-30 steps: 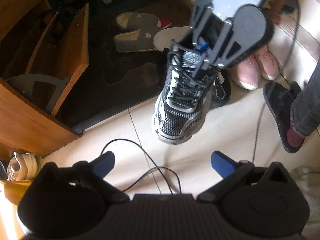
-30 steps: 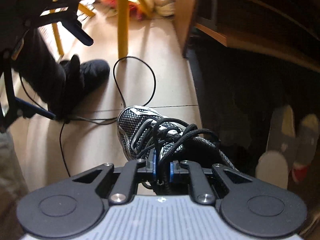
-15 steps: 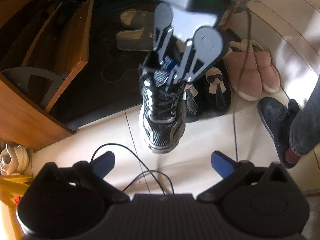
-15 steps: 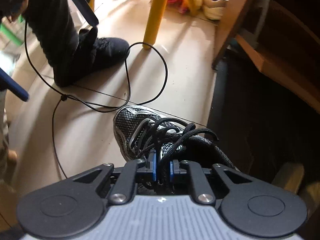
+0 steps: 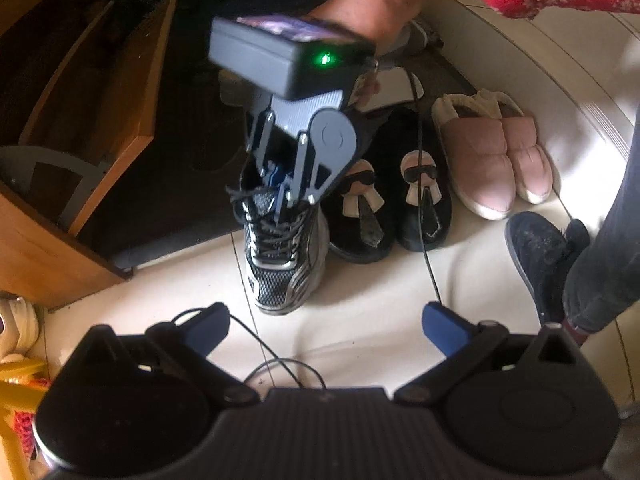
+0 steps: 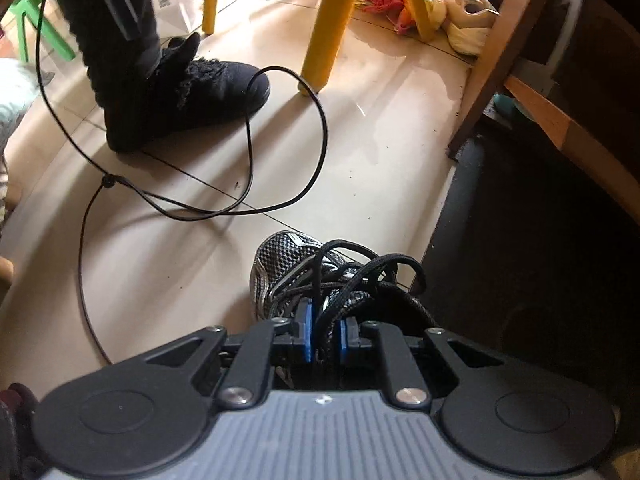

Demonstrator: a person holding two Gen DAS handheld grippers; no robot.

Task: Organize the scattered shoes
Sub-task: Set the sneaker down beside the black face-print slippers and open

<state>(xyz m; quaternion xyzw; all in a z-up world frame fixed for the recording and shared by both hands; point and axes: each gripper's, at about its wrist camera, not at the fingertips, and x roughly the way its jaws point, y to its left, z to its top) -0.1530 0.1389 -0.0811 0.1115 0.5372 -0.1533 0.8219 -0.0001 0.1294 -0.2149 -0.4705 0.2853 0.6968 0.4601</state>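
Note:
A black and silver mesh sneaker with black laces sits toe toward me at the edge of the dark mat, just left of a pair of black slippers. My right gripper is shut on the sneaker's tongue and collar; in the right wrist view the blue pads pinch the tongue of the sneaker. Whether the sole rests on the tile I cannot tell. My left gripper hangs open over bare tile in front of the sneaker's toe, holding nothing.
Pink slippers lie right of the black pair. A wooden shoe cabinet stands at left. A person's black shoe is at right. A black cable loops over the tile near yellow stool legs.
The right gripper came down and rolled with the sneaker, which swung from tilted in the air to lined up beside the black slippers. The left gripper has shifted slightly and stayed open.

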